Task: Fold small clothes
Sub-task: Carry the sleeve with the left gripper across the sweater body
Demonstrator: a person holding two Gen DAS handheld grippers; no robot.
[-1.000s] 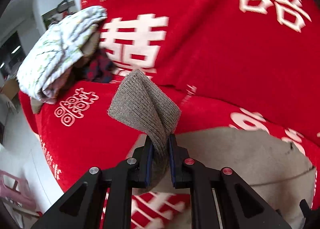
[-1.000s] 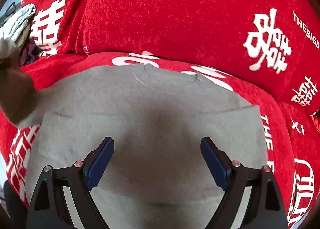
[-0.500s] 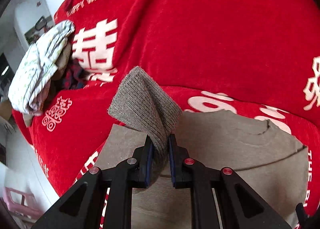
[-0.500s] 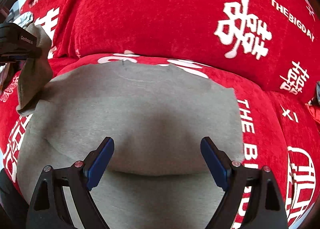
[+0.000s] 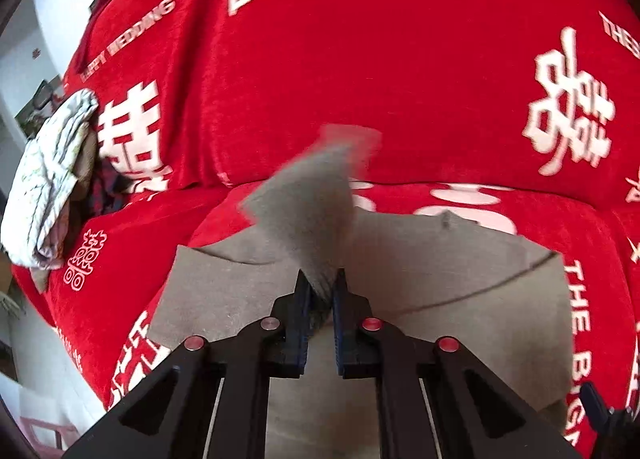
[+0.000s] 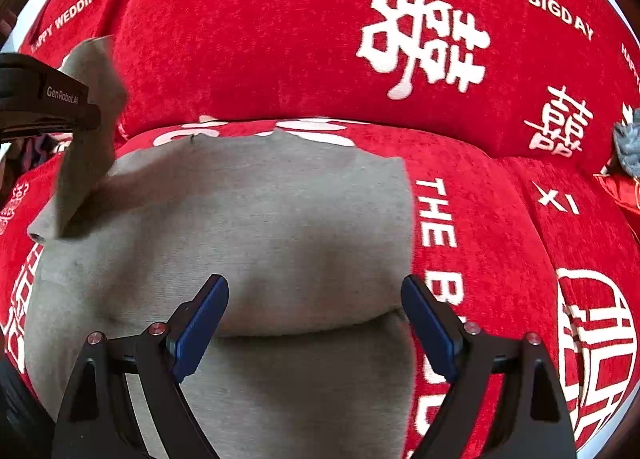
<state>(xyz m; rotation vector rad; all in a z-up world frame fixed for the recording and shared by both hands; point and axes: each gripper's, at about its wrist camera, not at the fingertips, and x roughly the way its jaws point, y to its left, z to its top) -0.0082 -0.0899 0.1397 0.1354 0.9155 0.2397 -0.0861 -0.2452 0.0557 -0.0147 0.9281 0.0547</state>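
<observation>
A grey-brown knit garment (image 6: 280, 227) lies spread on a red sofa seat; it also shows in the left wrist view (image 5: 460, 323). My left gripper (image 5: 320, 287) is shut on the garment's ribbed cuff (image 5: 308, 211), which sticks up blurred above the jaws. In the right wrist view the left gripper (image 6: 94, 117) holds that cuff (image 6: 90, 127) lifted above the garment's left side. My right gripper (image 6: 316, 299) is open and empty, low over the garment's middle.
The red sofa cover (image 6: 280, 59) with white lettering spans seat and backrest. A pile of white patterned and dark clothes (image 5: 48, 179) lies at the sofa's left end. A grey item (image 6: 628, 147) sits at the far right. The sofa's left edge (image 5: 60, 323) drops to the floor.
My left gripper has carried the cuff to the right, over the garment's body. The right gripper has stayed open and shifted slightly right.
</observation>
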